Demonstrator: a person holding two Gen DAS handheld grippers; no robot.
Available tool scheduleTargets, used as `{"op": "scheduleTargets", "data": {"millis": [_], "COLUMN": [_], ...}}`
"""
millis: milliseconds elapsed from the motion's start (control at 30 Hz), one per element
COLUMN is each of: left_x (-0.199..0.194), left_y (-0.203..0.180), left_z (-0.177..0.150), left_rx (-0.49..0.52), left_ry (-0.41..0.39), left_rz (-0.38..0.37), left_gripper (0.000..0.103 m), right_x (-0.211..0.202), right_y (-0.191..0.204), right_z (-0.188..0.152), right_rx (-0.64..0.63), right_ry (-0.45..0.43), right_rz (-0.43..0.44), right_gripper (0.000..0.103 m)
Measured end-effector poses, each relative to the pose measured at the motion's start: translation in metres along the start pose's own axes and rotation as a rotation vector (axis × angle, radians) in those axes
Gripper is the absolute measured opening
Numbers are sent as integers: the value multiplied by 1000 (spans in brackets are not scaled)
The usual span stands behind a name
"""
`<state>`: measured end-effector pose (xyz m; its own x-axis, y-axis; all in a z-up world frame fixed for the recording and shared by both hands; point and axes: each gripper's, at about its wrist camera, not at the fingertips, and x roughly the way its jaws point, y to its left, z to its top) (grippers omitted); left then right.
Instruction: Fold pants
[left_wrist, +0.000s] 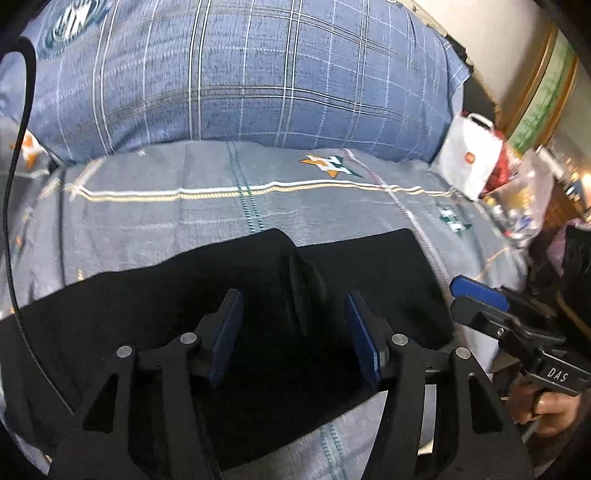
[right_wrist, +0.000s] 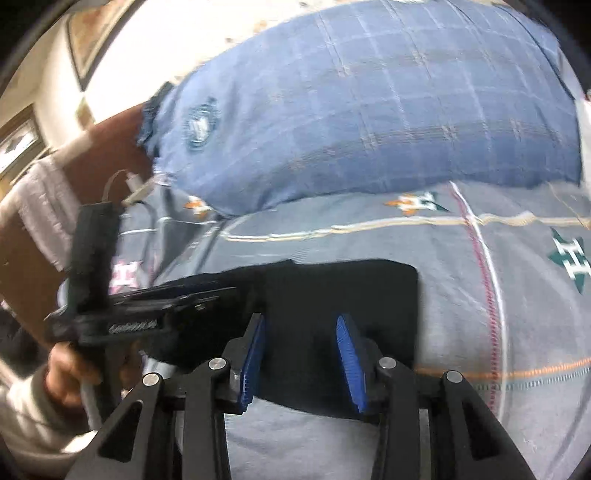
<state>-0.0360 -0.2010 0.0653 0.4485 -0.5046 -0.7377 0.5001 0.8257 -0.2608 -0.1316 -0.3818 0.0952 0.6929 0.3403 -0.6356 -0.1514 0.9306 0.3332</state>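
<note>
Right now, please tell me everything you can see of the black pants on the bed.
The black pants are plain dark cloth, already folded into a flat block with a squared corner, lying on the grey-blue bedspread before the big plaid pillow. A raised crease runs down the middle. Both grippers hover over them, jaws open, nothing pinched.

A bed (left_wrist: 155, 218) covered in a grey-blue spread with stripes and star motifs fills the room's middle. A large blue plaid pillow (left_wrist: 240, 74) lies at its head against a pale wall (right_wrist: 122, 74). A gold-framed picture (left_wrist: 546, 92) hangs at one side, above a cluttered wooden stand (left_wrist: 569, 199).
</note>
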Motion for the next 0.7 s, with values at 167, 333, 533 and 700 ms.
{"op": "scheduleTargets", "data": {"millis": [167, 333, 533, 700], "left_x": [7, 7, 7, 6], "left_y": [-6, -7, -6, 0], "left_z": [-7, -9, -12, -13], "left_rx": [40, 60, 66, 30], "left_ry": [-9, -26, -34, -17], "left_rz": [80, 130, 169, 128], "left_gripper": [57, 57, 57, 57], "right_x": [19, 28, 35, 35], "right_y": [1, 0, -1, -1], "right_z": [-1, -10, -15, -17], "right_rx": [-9, -19, -12, -6], "right_ry": [26, 52, 71, 73], "right_rz": [-66, -80, -66, -60], "right_gripper": [37, 37, 38, 38]}}
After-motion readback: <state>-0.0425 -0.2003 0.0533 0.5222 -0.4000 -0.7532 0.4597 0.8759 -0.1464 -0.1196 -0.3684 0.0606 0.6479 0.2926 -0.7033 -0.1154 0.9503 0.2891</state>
